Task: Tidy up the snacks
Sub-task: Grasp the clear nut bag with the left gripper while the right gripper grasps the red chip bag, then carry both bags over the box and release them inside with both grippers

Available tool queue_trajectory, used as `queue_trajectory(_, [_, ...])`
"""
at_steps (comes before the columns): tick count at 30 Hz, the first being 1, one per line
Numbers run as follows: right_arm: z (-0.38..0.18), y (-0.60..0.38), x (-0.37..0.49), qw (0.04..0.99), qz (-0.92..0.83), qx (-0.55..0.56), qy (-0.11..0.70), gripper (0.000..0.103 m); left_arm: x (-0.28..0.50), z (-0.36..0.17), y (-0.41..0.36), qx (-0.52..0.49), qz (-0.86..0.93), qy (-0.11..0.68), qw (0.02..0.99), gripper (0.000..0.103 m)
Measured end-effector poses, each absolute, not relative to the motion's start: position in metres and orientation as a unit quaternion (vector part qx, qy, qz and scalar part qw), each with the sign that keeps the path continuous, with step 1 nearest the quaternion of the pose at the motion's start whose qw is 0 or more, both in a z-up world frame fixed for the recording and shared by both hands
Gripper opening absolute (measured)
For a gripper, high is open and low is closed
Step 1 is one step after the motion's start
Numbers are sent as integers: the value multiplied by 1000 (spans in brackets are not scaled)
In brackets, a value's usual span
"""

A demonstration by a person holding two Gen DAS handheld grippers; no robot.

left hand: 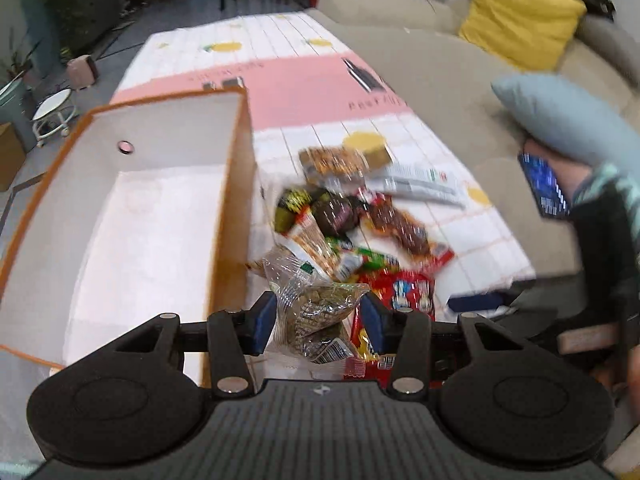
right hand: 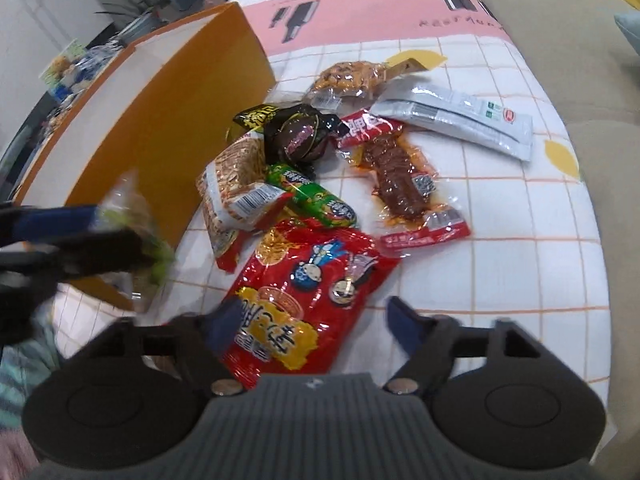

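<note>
Left gripper (left hand: 318,320): pinching a clear packet of greenish snacks (left hand: 320,312) between its blue pads, beside the box wall.
Right gripper (right hand: 310,326): spreading wide over the large red bag (right hand: 308,280), not gripping it.
Box (left hand: 236,184): orange-edged, white inside, sitting left of the pile; appearing empty, though blur is hiding detail.
Snack pile (right hand: 320,168): lying on the checked tablecloth (right hand: 520,240).

A home living room: beyond the fingers lies a beige sofa (left hand: 420,64) with a yellow cushion (left hand: 520,16) and a blue cushion (left hand: 560,120), potted plants (left hand: 68,4) far left, and a tablecloth-covered desk (left hand: 304,92).
</note>
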State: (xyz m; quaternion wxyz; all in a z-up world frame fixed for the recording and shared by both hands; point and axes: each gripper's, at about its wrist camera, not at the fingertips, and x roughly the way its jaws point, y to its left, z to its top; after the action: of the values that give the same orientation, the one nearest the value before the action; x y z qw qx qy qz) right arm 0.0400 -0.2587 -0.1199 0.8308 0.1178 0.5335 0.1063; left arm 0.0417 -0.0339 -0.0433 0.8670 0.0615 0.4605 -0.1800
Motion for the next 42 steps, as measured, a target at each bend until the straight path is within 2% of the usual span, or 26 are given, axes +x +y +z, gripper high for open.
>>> queue_trajectory(6, [-128, -236, 51, 822, 71, 133, 550, 87, 44, -20, -10, 23, -153, 435, 887, 52])
queue_trajectory(13, [-135, -210, 59, 829, 34, 76, 553, 88, 47, -4, 11, -32, -154, 423, 892, 52])
queue_trajectory(16, [-133, -209, 59, 833, 33, 66, 549, 78, 44, 4, 16, -42, -157, 411, 897, 52])
queue_trajectory(17, [-132, -210, 58, 833, 34, 69, 548, 72, 42, 6, 18, -42, -155, 407, 899, 52])
queue_trajectory(23, [-123, -223, 46, 830, 33, 91, 550, 69, 38, 20, 29, -37, -143, 389, 910, 52])
queue_trajectory(33, [-41, -224, 19, 888, 61, 67, 452, 69, 43, 43, 46, 17, -124, 372, 920, 52])
queue_trajectory(42, [36, -179, 40, 906, 216, 23, 364, 69, 67, 52, 70, 24, -128, 392, 911, 52])
